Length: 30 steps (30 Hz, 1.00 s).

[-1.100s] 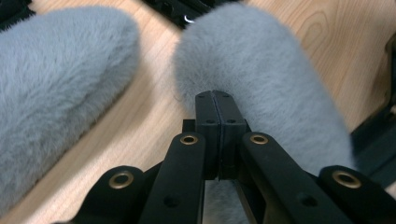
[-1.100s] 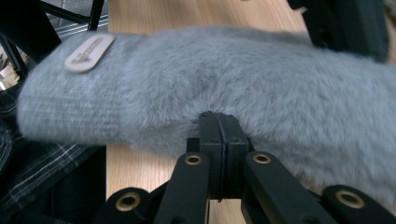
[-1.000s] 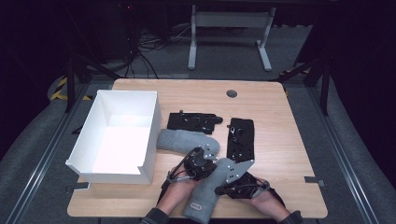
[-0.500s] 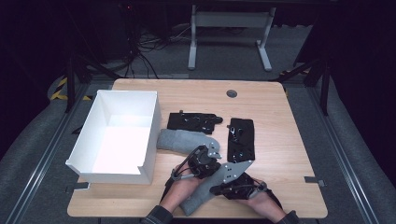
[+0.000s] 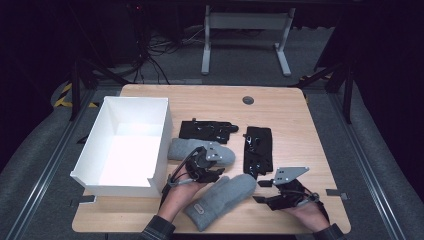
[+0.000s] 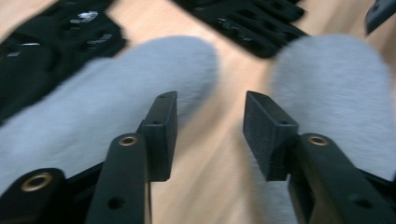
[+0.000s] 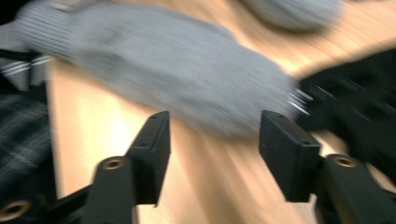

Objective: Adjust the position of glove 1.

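Two grey mittens lie on the wooden table [image 5: 300, 120]. The near mitten [image 5: 220, 200] rests slantwise by the front edge, the far mitten [image 5: 182, 149] beside the white box. My left gripper [image 5: 210, 170] hovers between them, open, its jaws just having been opening over bare wood [image 6: 210, 116], with the far mitten [image 6: 93, 107] to one side and the near mitten [image 6: 336, 93] to the other. My right gripper [image 5: 265, 197] stands open off the near mitten's tip, jaws just having been opening, nothing between them [image 7: 215, 135]; the near mitten [image 7: 187, 74] lies blurred ahead.
A white open box [image 5: 150, 110] stands at the table's left. Two black gloves lie mid-table, one crosswise [image 5: 207, 130] behind the far mitten, one lengthwise [image 5: 259, 150] to its right. A round grommet [image 5: 248, 100] sits near the far edge.
Both grippers were shut on the near mitten and have let it go. It now lies flat on the table. The right hand has drawn away to the right; the left rose slightly.
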### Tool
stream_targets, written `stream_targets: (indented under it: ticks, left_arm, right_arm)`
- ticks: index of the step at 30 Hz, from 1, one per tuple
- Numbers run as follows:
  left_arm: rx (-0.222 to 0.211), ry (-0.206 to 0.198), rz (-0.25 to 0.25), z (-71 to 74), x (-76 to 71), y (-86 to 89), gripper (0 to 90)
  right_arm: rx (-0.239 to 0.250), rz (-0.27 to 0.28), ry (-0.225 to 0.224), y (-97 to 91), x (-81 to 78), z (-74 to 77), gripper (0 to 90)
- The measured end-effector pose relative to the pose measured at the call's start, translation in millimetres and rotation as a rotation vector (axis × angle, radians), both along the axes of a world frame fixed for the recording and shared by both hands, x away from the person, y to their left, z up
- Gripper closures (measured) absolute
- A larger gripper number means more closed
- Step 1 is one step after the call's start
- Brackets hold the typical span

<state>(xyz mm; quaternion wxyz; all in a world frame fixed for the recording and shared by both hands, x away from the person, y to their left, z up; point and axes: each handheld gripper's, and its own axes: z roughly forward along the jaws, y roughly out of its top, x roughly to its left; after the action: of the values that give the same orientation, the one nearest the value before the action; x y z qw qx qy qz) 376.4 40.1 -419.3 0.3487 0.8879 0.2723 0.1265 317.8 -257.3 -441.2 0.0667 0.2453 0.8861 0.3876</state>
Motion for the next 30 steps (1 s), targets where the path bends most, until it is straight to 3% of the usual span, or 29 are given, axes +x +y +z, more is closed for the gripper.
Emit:
stream_targets:
  ticks: [4,6,7,9,14,16,20,22,30]
  left_arm:
    - [0.027,-0.033,0.068,2.6,9.4,6.9,65.6]
    - [0.046,-0.034,0.118,3.3,15.5,9.5,81.0]
    - [0.046,-0.034,0.118,3.3,15.5,9.5,85.4]
    - [0.068,-0.03,0.169,2.9,23.3,12.6,90.0]
    - [0.112,-0.003,0.265,-6.4,40.5,15.5,90.0]
    - [0.13,0.038,0.263,-12.4,44.3,14.3,90.0]
    - [0.146,0.058,0.246,-21.4,43.5,6.8,90.0]
    - [0.12,0.073,0.235,-21.2,42.5,3.5,90.0]
    - [0.09,0.086,0.195,-20.7,39.4,-16.2,90.0]
  right_arm:
    - [-0.011,-0.068,0.016,-25.4,4.4,-5.4,39.9]
    - [-0.008,-0.108,0.019,-41.4,5.5,-7.8,39.9]
    - [-0.008,-0.108,0.019,-41.4,5.5,-7.8,39.9]
    - [-0.001,-0.13,0.023,-51.8,5.4,-9.2,39.9]
    - [-0.011,-0.166,0.037,-69.7,6.2,-14.1,39.8]
    - [-0.016,-0.178,0.039,-73.6,7.7,-16.3,39.0]
    - [-0.012,-0.189,0.027,-77.5,10.0,-18.1,37.0]
    - [-0.017,-0.187,0.015,-77.3,10.3,-18.8,35.5]
    - [-0.027,-0.176,-0.019,-76.4,9.3,-20.6,34.6]
